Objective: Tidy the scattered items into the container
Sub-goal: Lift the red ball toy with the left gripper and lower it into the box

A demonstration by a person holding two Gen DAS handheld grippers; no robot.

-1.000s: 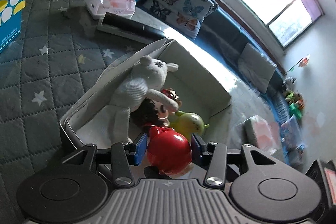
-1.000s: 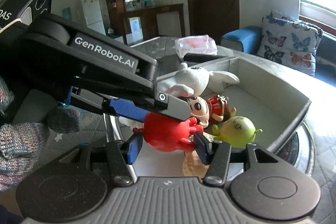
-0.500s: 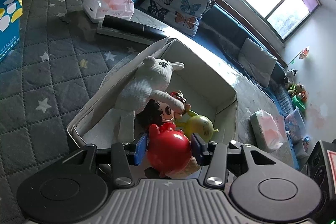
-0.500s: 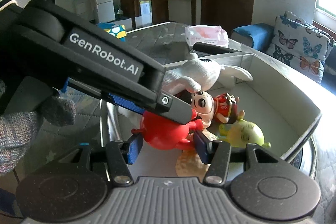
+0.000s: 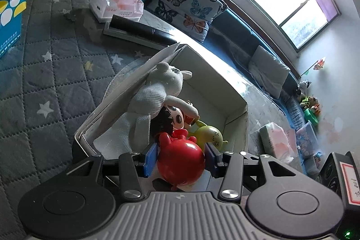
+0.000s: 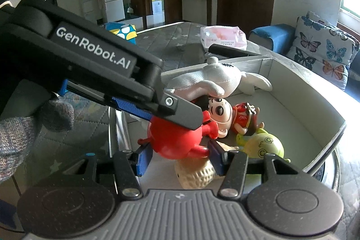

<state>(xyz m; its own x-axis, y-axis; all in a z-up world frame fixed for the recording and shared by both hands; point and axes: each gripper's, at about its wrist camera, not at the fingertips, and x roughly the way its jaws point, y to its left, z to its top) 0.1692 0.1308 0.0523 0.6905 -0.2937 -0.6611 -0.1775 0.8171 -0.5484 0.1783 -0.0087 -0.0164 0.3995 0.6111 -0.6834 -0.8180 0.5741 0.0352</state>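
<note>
Two claws meet at one red toy point(image 5: 180, 163) at the near end of the white cardboard box point(image 5: 209, 82). The left claw point(image 5: 180, 151) pinches the toy's round body, its blue pads pressing on both sides, and in the right wrist view its black finger lies across the top of the toy. The right claw point(image 6: 178, 150) has its pads on either side of the toy's lower limbs; whether they press on it I cannot tell. A hand in a grey knitted glove point(image 6: 13, 138) shows at the left edge of that view. Inside the box, a white knitted rabbit point(image 5: 155, 91) leans along the left wall. A big-headed doll in red point(image 6: 219, 108) lies just beyond the red toy, under the rabbit's arm. A yellow-green toy point(image 6: 263, 146) rests to the right of it, and a beige toy point(image 6: 195, 174) sits at the near end, below the red one. The box stands on a grey quilted worktop point(image 5: 56, 87) sewn with stars. Farther off on it lie a pink tissue pack point(image 5: 117, 3), a long black bar point(image 5: 139, 28) and, at the far left, a blue spotted carton point(image 5: 9, 19). A butterfly cushion point(image 5: 186, 1) leans on the blue sofa behind.
</note>
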